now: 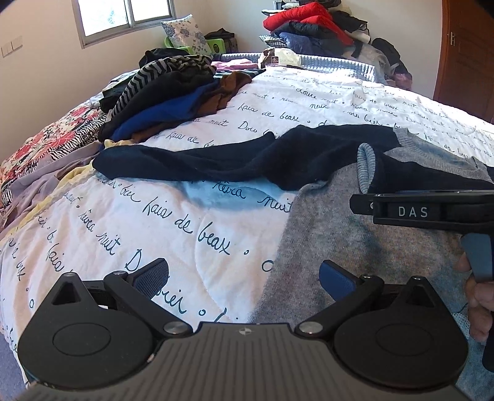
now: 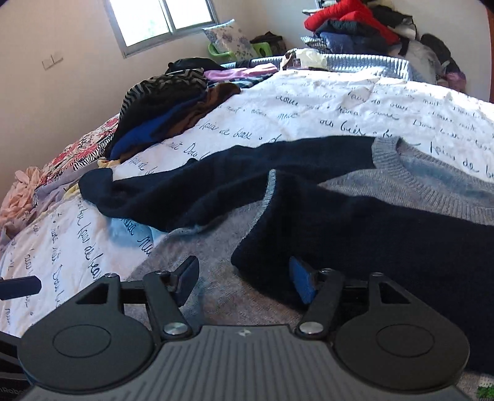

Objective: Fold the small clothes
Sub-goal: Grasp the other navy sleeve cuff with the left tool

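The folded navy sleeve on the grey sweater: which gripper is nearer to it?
Right. The right gripper stands open at the navy sleeve, one finger touching it. The left gripper hovers open beside it, over quilt and sweater edge.

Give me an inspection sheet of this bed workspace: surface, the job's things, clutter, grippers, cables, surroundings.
Surface: white quilt printed with dark handwriting, covering the bed.
Job's things: grey sweater with navy sleeves lies flat; right sleeve is folded across the chest, left sleeve stretched out sideways.
Clutter: heap of unfolded clothes far left on the bed; floral fabric at the left edge.
Grippers: left gripper open, hovering over the quilt and sweater hem; right gripper open, the folded sleeve's cuff edge lying loose between its jaws.
Cables: nothing seen.
Surroundings: window, patterned pillow, clothes pile with a red jacket beyond the bed, wooden door.
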### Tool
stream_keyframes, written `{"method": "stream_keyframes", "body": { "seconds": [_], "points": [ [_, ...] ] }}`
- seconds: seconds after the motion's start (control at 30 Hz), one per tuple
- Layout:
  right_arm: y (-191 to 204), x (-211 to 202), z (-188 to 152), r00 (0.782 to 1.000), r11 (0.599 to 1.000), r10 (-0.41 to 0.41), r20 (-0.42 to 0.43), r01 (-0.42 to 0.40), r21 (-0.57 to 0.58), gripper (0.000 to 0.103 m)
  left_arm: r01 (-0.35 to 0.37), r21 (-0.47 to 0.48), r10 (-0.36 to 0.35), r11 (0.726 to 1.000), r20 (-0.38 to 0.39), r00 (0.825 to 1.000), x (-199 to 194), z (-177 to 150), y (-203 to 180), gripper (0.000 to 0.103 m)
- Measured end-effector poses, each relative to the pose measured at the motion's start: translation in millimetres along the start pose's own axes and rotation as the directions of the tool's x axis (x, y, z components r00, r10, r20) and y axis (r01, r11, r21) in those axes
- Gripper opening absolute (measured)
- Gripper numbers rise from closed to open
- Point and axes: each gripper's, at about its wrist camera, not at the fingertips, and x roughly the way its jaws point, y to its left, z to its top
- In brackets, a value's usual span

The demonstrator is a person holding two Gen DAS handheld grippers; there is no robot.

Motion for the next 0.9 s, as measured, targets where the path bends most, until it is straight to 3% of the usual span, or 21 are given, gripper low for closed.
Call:
{"method": "stream_keyframes", "body": {
  "seconds": [0.1,0.2,0.27,0.5,0.6,0.67,0.73,0.83,0.9],
  "points": [
    [3,-20,2,0.998,0.998,0.048,0.043,-0.049,0.029,0.065,-0.017,0.029,0.016,0.999,0.018,1.0,-1,2,3,0.103],
    [7,-44,-2,0.995,0.998,0.064,0.078,-0.066,0.014,0.076,-0.034,0.017,0.034,0.999,0.03,0.999,3,10,18,0.103],
    [9,-56,-10,0.994,0.998,0.07,0.085,-0.07,-0.009,0.076,-0.06,-0.002,0.06,0.998,0.031,0.998,10,23,35,0.103],
    [6,-79,-49,0.997,0.998,0.063,0.048,-0.063,0.014,0.077,-0.222,-0.061,0.222,0.973,-0.003,0.975,66,103,103,0.103],
    [1,-88,-64,0.997,0.996,0.06,0.049,-0.063,0.056,0.077,-0.314,-0.034,0.311,0.949,-0.079,0.947,110,143,124,0.103],
    [-1,-94,-71,0.997,0.996,0.048,0.054,-0.052,0.074,0.077,-0.415,-0.025,0.409,0.909,-0.131,0.903,138,163,139,0.103],
    [-4,-99,-76,0.998,0.995,0.034,0.057,-0.039,0.09,0.077,-0.42,-0.04,0.405,0.907,-0.198,0.893,160,177,153,0.103],
    [-9,-103,-80,0.998,0.993,0.023,0.056,-0.029,0.112,0.08,-0.363,-0.069,0.325,0.929,-0.312,0.893,189,181,164,0.102],
    [-11,-103,-81,0.998,0.992,0.018,0.06,-0.025,0.122,0.08,-0.349,-0.074,0.302,0.934,-0.353,0.885,199,178,163,0.097]
  ]
}}
